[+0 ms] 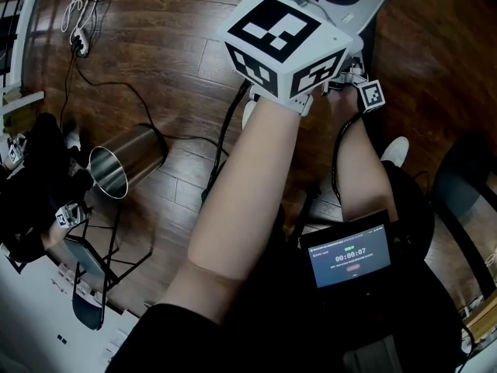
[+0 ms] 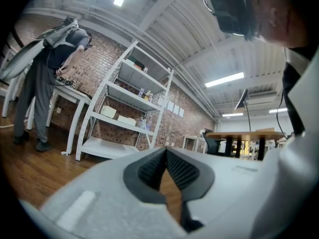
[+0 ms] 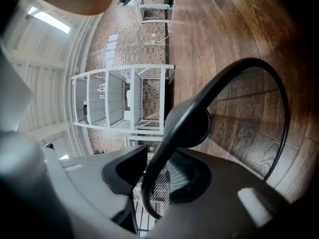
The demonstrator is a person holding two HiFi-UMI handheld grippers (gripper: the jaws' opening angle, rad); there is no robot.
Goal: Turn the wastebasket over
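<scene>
**Steel wastebasket on its side, away from both grippers**

In the head view we see a shiny cylindrical steel wastebasket (image 1: 128,164) lying on its side on the dark wooden floor (image 1: 178,45). It is at the left, open mouth toward the lower left, well apart from our arms. Our left hand-held gripper (image 2: 166,149) is closed, with nothing between its jaws. Our right hand-held gripper (image 3: 159,168) stands open. The thick rim of a black mesh object (image 3: 244,113) runs between its jaws; we cannot tell what that object is.

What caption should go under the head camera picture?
A shiny metal wastebasket lies on its side on the wooden floor.
</scene>
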